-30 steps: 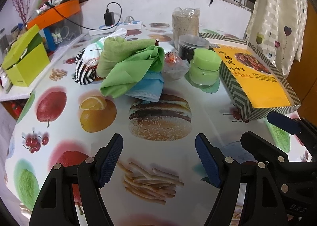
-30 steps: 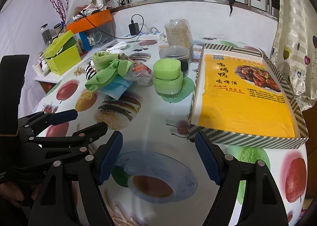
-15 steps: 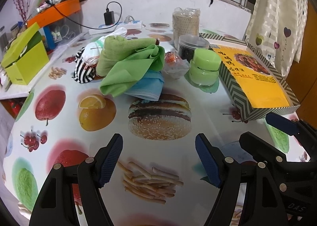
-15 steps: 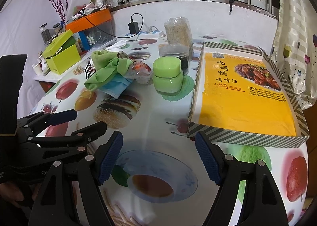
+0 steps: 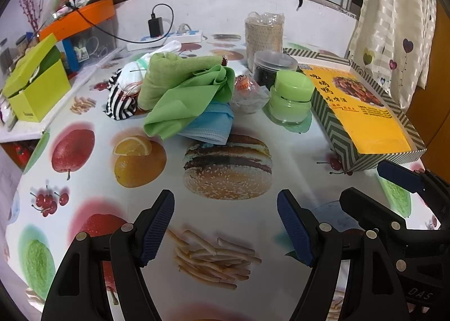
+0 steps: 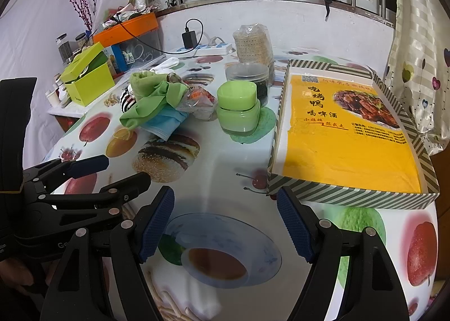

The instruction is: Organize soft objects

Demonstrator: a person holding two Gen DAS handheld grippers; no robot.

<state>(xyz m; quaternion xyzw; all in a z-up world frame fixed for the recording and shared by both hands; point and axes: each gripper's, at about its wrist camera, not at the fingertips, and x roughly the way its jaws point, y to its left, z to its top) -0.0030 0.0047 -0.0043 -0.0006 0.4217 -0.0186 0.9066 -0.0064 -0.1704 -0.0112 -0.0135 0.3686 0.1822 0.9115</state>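
A pile of soft things lies at the table's middle back: a light green cloth [image 5: 185, 101] over a rolled olive-green towel [image 5: 166, 73], a blue face mask [image 5: 211, 127] under it, a black-and-white striped cloth [image 5: 119, 101] and white socks [image 5: 132, 74] at its left. The pile also shows in the right wrist view [image 6: 152, 101]. My left gripper [image 5: 225, 225] is open and empty, well short of the pile. My right gripper [image 6: 225, 222] is open and empty, near the front edge, beside the left gripper [image 6: 107, 172].
An open striped box with a yellow bottom [image 6: 351, 135] lies at the right. A green jar [image 5: 291, 98], a dark-filled plastic tub [image 5: 274, 67], a wrapped roll [image 5: 263, 36] and a crumpled clear bag [image 5: 247, 93] stand by the pile. A lime box [image 5: 36, 87] sits far left.
Both grippers have eased slightly back or sideways; the view shifts a little. Both stay open and empty. The pile has not moved.
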